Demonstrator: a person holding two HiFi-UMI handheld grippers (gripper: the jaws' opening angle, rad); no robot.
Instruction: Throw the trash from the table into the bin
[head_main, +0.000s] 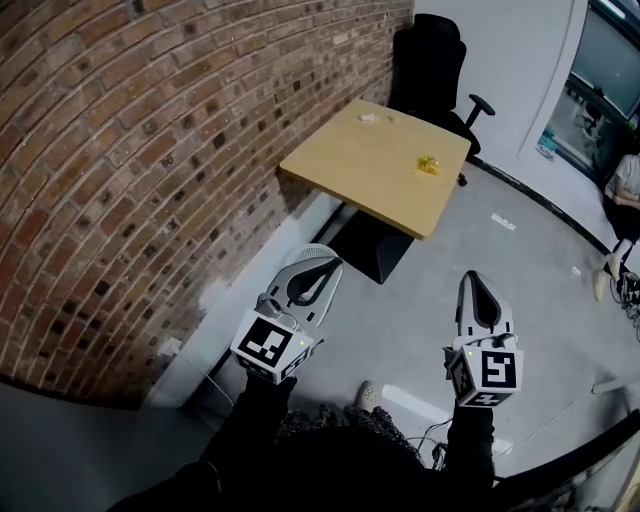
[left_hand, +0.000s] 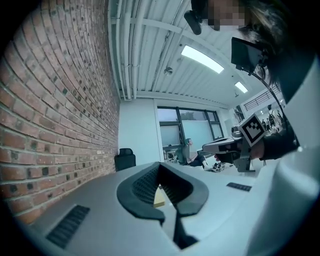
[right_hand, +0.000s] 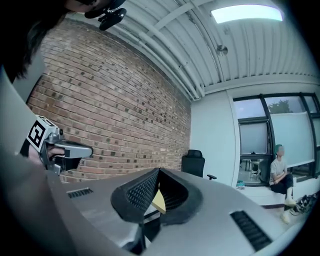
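Note:
A light wooden table (head_main: 350, 170) stands ahead of me against the brick wall. On it lie a small yellow crumpled thing (head_main: 429, 164) and small white scraps (head_main: 368, 118) near its far edge. A dark box-like thing (head_main: 375, 245) sits on the floor under the table. My left gripper (head_main: 325, 262) and right gripper (head_main: 474, 277) are held level well short of the table, both shut with nothing between the jaws. In the left gripper view the tips (left_hand: 159, 167) meet; in the right gripper view the tips (right_hand: 159, 172) meet too, and a sliver of the table (right_hand: 158, 201) shows behind them.
The brick wall (head_main: 120, 150) runs along the left. A black office chair (head_main: 430, 60) stands behind the table. A person (right_hand: 278, 172) sits by the windows at the right. Cables (head_main: 630, 290) lie on the grey floor at the right.

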